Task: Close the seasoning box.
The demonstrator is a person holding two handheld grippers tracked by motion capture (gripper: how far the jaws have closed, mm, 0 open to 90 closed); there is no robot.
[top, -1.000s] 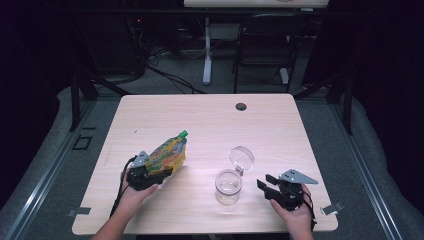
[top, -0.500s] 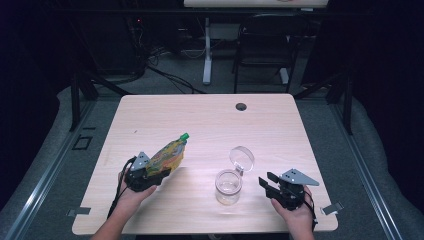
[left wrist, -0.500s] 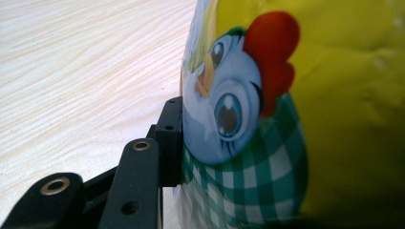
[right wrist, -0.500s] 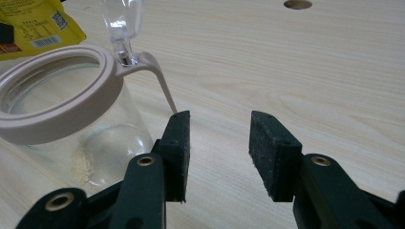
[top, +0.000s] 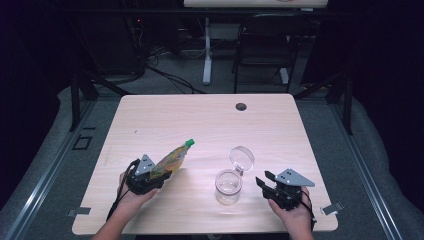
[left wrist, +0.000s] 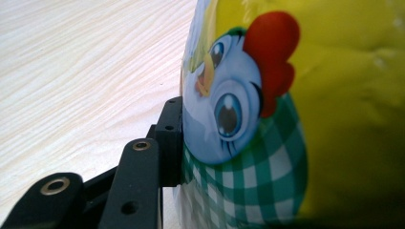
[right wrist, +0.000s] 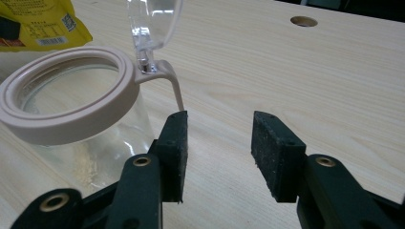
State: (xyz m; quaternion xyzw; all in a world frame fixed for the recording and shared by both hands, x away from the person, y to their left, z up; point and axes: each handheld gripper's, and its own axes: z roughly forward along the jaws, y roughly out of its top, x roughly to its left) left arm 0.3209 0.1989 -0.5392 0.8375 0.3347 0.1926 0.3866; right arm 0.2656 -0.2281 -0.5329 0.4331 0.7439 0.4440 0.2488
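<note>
Packaging printed with a cartoon chick marked the yellow soft plastic spout pouch with a green screw cap (top: 170, 159): a blue-eyed face, a red comb and a green-and-white checked band below. The pouch lay in the lower left of the high view, tilted, cap pointing to the upper right, its base clamped in the left gripper (top: 150, 176) over the pale wooden desk (top: 200, 120).

To its right, in the lower middle of that view, stood the clear glass jar with a beige ring collar and a hinged clear lid (top: 229, 184), the lid flipped up and open.

The left gripper view brought the printed chick on the pouch (left wrist: 286, 119) up close, with one black jaw pressed flat against it; the other jaw was hidden behind the pouch. The right gripper view showed the jar (right wrist: 71, 109) at the left, its collar's beige handle curving down just beside the left jaw, and the pouch's barcode corner at the upper left.

The right gripper (top: 267, 184) rested low at the lower right of the high view, held in the person's hand, aimed left at the jar. Its jaws had just been opening; they stood apart with only bare desk between them.
</note>
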